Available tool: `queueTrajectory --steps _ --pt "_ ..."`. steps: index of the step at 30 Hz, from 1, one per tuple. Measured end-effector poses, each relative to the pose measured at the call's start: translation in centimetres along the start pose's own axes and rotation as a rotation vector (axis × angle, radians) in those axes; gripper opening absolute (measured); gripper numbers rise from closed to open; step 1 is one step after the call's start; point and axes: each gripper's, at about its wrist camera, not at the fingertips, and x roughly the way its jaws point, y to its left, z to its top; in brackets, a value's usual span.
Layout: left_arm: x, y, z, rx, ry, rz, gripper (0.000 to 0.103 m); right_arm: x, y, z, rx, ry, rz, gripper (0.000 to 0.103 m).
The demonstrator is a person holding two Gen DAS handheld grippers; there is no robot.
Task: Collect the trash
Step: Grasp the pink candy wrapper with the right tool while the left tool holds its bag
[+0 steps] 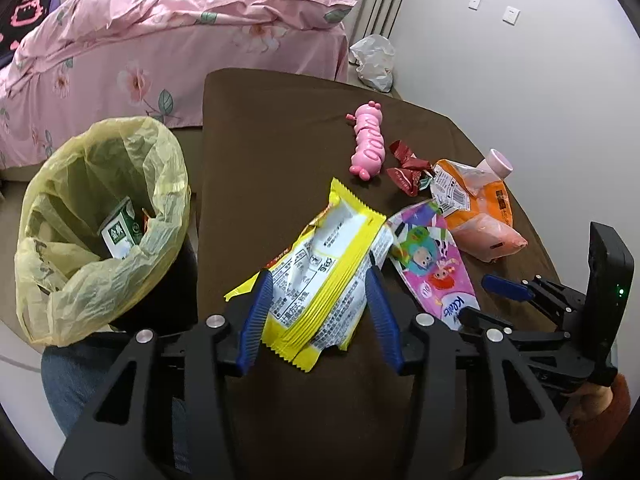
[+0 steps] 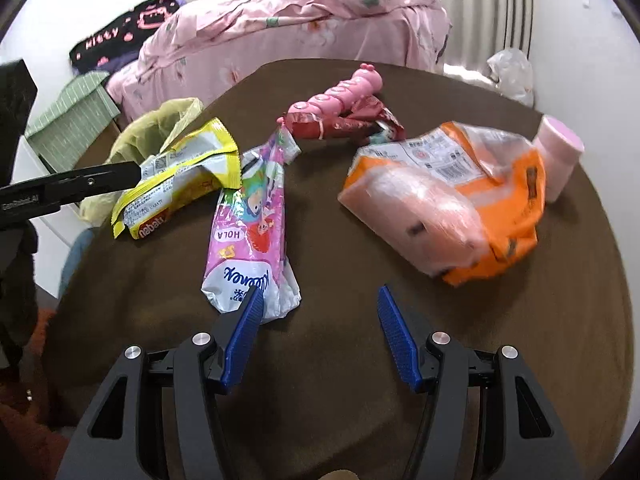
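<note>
A yellow snack wrapper [image 1: 320, 248] lies on the brown table [image 1: 280, 140], between the blue pads of my left gripper [image 1: 318, 272], which is open around it. Left of the table stands a bin lined with a yellow bag [image 1: 100, 220], a green carton [image 1: 120, 232] inside. My right gripper [image 2: 320, 291] is open low over the table; its left pad [image 2: 244, 328] overlaps the near end of a pink tissue pack [image 2: 256, 220]. An orange bag [image 2: 460, 200] lies to the right, and a crumpled red wrapper [image 2: 348, 120] lies further back.
A pink caterpillar toy [image 2: 348, 90] and a pink cup [image 2: 558, 156] sit at the far side of the table. A bed with a pink floral cover [image 1: 160, 40] is behind, with a white plastic bag [image 1: 374, 60] on the floor. A green box [image 2: 72, 116] stands left.
</note>
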Motion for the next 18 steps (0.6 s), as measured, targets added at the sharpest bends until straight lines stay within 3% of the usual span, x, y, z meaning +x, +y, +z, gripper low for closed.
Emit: queueTrajectory --steps 4,7,12,14,15,17,18 --pt "-0.4 0.0 0.2 0.023 -0.031 0.005 0.048 -0.2 0.0 -0.4 0.014 -0.016 -0.002 0.056" --pt "-1.1 0.7 0.3 0.027 -0.075 -0.011 0.048 -0.4 0.6 -0.2 -0.008 0.021 -0.015 0.056" --pt "-2.5 2.9 0.3 -0.019 -0.137 -0.122 0.059 -2.3 2.0 0.0 -0.025 -0.091 0.05 0.056" --pt "-2.6 3.3 0.4 -0.03 -0.145 -0.154 0.065 -1.4 2.0 0.7 0.008 -0.082 0.058 0.056" --pt "-2.7 3.3 0.4 -0.022 -0.148 -0.163 0.067 -0.7 1.8 1.0 0.031 -0.068 0.063 0.054" --pt "-2.6 2.8 0.4 0.014 -0.138 -0.154 0.067 0.4 2.0 1.5 0.036 -0.032 0.071 0.036" --pt "-2.5 2.6 0.4 0.036 -0.131 -0.144 0.067 0.8 2.1 1.4 0.03 -0.02 0.075 0.018"
